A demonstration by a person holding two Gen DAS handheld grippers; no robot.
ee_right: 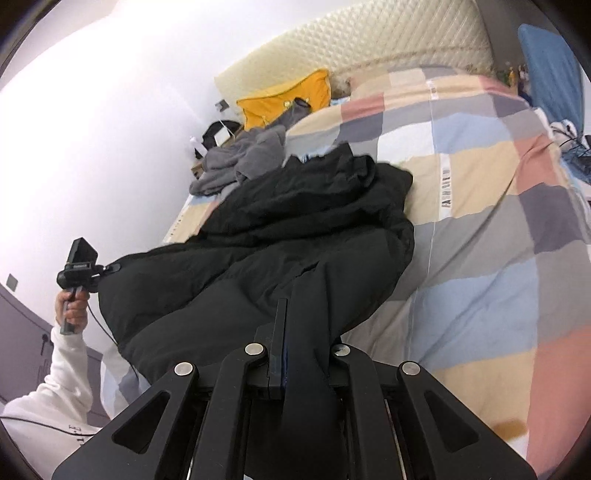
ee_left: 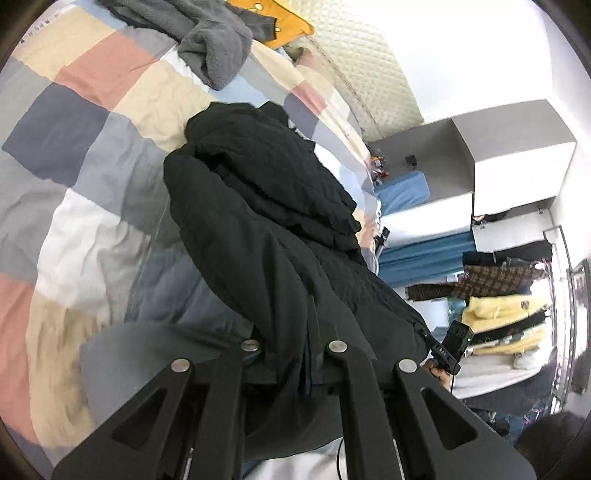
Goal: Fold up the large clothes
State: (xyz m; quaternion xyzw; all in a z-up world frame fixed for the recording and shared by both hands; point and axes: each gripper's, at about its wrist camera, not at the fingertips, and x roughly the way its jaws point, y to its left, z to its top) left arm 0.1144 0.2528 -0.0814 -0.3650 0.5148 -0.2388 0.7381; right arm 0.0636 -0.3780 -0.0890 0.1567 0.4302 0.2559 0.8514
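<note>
A large black padded coat (ee_left: pixel 266 206) lies lengthways on a bed with a patchwork quilt (ee_left: pixel 92 155), its near hem lifted off the bed. In the left wrist view my left gripper (ee_left: pixel 295 343) is shut on that hem and black cloth covers its fingers. The right gripper (ee_left: pixel 430 338) pinches the hem's other corner at the right. In the right wrist view my right gripper (ee_right: pixel 291 321) is shut on the coat (ee_right: pixel 295 229), with cloth draped over one finger. At the left a hand in a white sleeve holds the left gripper (ee_right: pixel 110 267), clamped on the coat's corner.
A grey fleece garment (ee_left: pixel 214 48) and a yellow pillow (ee_left: pixel 288 22) lie near the quilted headboard (ee_left: pixel 369 66). Beyond the bed's right side hang yellow and plaid clothes on a rack (ee_left: pixel 506 314), beside white cabinets (ee_left: pixel 517 162) and a blue cushion (ee_left: pixel 406 188).
</note>
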